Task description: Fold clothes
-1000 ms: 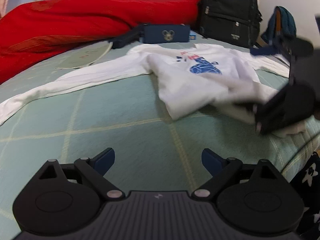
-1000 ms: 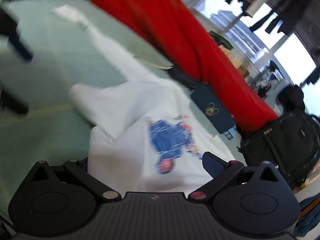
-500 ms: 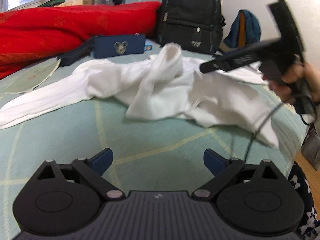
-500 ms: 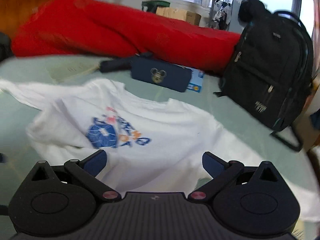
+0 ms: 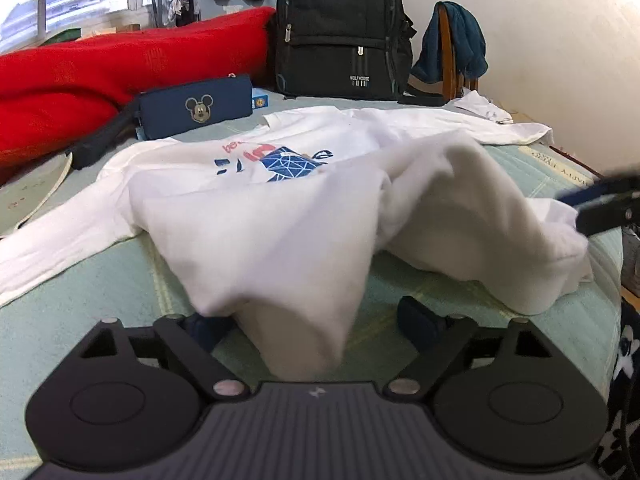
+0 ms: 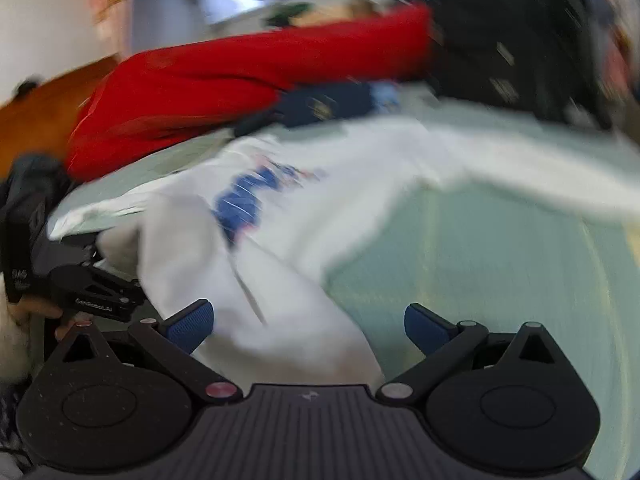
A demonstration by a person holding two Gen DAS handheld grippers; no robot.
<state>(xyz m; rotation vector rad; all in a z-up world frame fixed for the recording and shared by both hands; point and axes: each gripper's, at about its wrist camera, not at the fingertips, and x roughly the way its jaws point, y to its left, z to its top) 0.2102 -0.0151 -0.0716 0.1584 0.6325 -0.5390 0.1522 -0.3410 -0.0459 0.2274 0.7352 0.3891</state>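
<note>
On the left of the left wrist view a red blanket lies bunched along the far side of the bed, with a navy pencil case bearing a cartoon mouse badge just in front of it. A white long-sleeved shirt with a blue and red print sprawls across the green checked bed cover, one sleeve running out toward the left edge. The near hem of the shirt hangs down between the fingers of the left gripper; its jaws stand wide and are closing, and the blue pads do not press on the cloth. Behind the shirt a black backpack stands upright, and further right a chair with a teal cloth over its back sits by the wall. At the right edge a blurred dark gripper reaches toward the rumpled side of the shirt.

The right wrist view is smeared by motion. At its left a hand holds the other gripper. The right gripper has its jaws apart, a fold of the shirt lying between them against the left pad but not clamped.
</note>
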